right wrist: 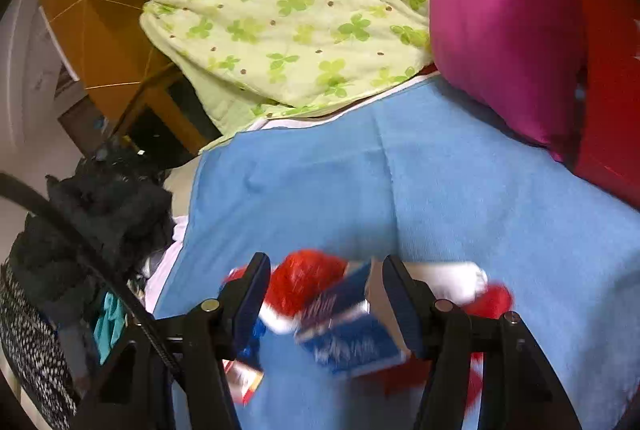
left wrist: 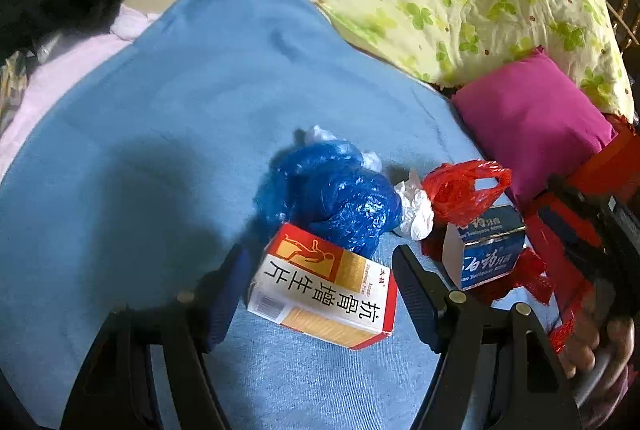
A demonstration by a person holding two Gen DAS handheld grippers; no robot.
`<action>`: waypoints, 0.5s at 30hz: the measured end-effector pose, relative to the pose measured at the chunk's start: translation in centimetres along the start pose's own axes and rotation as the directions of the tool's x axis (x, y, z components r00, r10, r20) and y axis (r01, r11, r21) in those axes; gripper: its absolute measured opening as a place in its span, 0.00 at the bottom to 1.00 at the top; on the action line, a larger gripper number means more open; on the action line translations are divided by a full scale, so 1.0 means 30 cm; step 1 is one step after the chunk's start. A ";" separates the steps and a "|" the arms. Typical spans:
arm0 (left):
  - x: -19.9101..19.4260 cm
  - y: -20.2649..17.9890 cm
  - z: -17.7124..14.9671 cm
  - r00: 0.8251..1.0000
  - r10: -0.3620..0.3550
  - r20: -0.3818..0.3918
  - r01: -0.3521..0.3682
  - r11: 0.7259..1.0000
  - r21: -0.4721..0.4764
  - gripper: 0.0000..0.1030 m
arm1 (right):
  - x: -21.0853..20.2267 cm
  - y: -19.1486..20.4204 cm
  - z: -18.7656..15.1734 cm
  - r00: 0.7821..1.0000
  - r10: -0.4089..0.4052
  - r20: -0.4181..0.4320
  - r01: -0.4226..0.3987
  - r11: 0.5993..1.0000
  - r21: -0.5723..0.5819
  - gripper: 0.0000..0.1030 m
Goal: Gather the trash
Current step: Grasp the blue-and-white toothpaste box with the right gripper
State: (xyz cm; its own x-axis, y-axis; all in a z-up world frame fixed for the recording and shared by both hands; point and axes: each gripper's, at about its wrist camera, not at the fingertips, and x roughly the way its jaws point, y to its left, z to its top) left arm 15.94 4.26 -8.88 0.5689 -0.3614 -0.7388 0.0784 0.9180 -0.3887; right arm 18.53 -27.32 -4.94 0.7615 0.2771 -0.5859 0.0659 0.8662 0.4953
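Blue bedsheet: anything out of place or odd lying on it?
Yes, litter sits on the blue bedsheet: a crumpled blue plastic bag, a red plastic bag, wadded white tissue, a medicine box and an open-ended toothpaste box.

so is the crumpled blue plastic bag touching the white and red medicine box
Touching. The left wrist view shows the crumpled blue plastic bag resting against the far end of the white and red medicine box, no blanket between them.

medicine box (left wrist: 322,296): red-white-gold, lying flat, tilted | blue plastic bag (left wrist: 332,196): crumpled, just behind box | white tissue wad (left wrist: 416,208): between blue and red bags | red plastic bag (left wrist: 466,190): crumpled | blue toothpaste box (left wrist: 486,248): end flap open
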 end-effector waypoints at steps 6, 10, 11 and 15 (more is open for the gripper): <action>0.048 -0.016 -0.017 0.997 0.011 -0.073 -0.009 0.999 0.032 0.72 | 0.091 0.008 -0.028 0.995 0.044 -0.089 -0.044 0.999 0.002 0.61; 0.050 0.003 -0.028 0.994 -0.014 -0.110 0.016 1.000 0.025 0.72 | 0.074 0.049 -0.088 0.986 0.097 -0.133 -0.101 0.994 -0.028 0.61; 0.045 0.008 -0.030 0.994 -0.010 -0.108 0.013 1.000 0.029 0.72 | 0.065 0.062 -0.107 0.983 0.113 -0.146 -0.120 0.992 -0.039 0.61; 0.038 0.032 -0.045 0.992 -0.012 -0.123 0.016 1.000 0.025 0.78 | 0.035 0.100 -0.179 0.968 0.158 -0.196 -0.172 0.984 -0.056 0.61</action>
State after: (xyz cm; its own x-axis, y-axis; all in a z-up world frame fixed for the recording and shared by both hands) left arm 15.54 4.51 -10.84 0.4626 -0.3901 -0.7961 0.1073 0.9160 -0.3865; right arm 16.06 -22.20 -7.52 0.6209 0.4864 -0.6147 -0.1018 0.8276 0.5520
